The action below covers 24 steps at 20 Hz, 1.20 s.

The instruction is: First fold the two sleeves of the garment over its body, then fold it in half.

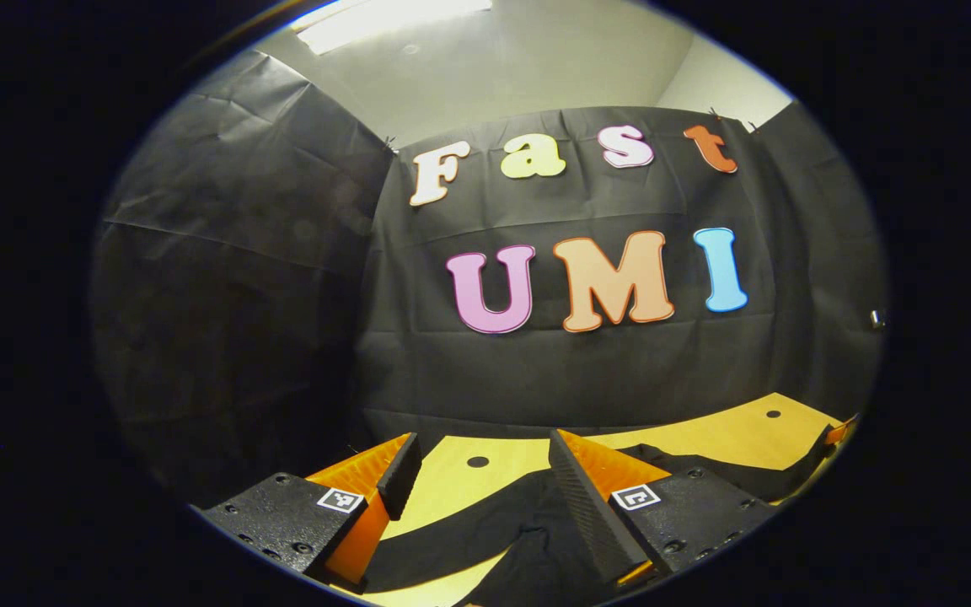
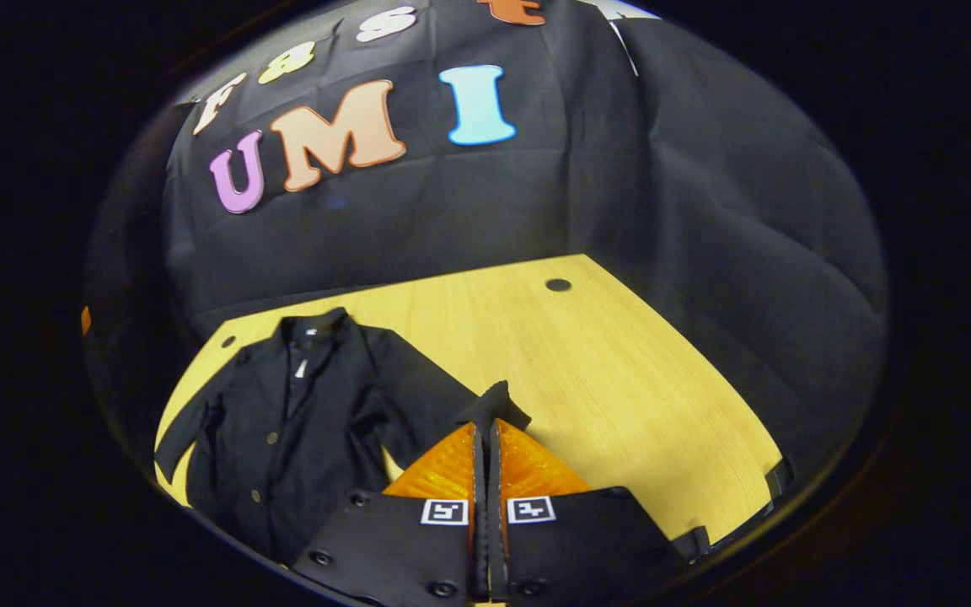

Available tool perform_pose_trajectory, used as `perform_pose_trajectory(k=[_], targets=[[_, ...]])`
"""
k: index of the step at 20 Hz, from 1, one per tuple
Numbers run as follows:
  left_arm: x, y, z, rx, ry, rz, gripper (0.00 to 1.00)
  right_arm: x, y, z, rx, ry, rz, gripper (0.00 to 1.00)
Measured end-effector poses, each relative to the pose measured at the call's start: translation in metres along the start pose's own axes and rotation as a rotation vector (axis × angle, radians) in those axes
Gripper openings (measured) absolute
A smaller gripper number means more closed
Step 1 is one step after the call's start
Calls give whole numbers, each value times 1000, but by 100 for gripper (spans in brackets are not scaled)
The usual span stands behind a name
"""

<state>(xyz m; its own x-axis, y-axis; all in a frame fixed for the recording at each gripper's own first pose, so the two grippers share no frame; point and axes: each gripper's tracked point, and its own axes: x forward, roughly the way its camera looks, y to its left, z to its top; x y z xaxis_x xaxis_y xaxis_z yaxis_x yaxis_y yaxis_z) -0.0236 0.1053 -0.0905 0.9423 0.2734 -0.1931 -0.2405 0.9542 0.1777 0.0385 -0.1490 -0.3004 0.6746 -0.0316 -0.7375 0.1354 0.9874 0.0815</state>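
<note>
The soft black button-up jacket [image 2: 300, 413] lies flat on the yellow wooden table [image 2: 620, 379], its floppy sleeve cuff [image 2: 494, 403] pinched in the right gripper [image 2: 485, 434], while the left gripper [image 1: 477, 472] gapes open over cloth.

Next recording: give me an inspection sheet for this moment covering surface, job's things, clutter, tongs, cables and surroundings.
Surface: light wooden table with small round holes in it.
Job's things: dark buttoned jacket lying flat on the table, front up, collar toward the wall; both sleeves out to the sides, not yet folded over the body.
Clutter: nothing seen.
Tongs: right tongs closed on the end of one jacket sleeve, fingers pressed together; left tongs open, low over dark cloth, gripping nothing.
Cables: nothing seen.
Surroundings: black cloth wall around the table; pale ceiling with a light above.
</note>
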Motion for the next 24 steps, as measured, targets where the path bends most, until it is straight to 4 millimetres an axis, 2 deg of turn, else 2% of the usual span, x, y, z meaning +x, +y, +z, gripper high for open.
perform_pose_trajectory(k=[3,5,8,13,14,15,17,24], targets=[[-2,21,-7,-4,13,25,90,3,34,20,-54,-37,36,3],[-4,36,-10,-6,18,44,92,0,58,25,-85,-55,60,3],[-6,62,-14,-2,24,74,92,6,94,37,-117,-69,103,3],[-9,104,-26,-2,47,115,92,9,162,56,-149,-107,174,0],[-8,113,-29,1,49,119,92,10,176,59,-157,-113,184,3],[-9,122,-29,6,50,125,92,11,189,61,-166,-119,195,5],[-7,137,-34,13,55,133,92,17,215,62,-181,-124,212,2],[0,188,-65,7,104,156,91,38,297,55,-208,-99,258,2]])
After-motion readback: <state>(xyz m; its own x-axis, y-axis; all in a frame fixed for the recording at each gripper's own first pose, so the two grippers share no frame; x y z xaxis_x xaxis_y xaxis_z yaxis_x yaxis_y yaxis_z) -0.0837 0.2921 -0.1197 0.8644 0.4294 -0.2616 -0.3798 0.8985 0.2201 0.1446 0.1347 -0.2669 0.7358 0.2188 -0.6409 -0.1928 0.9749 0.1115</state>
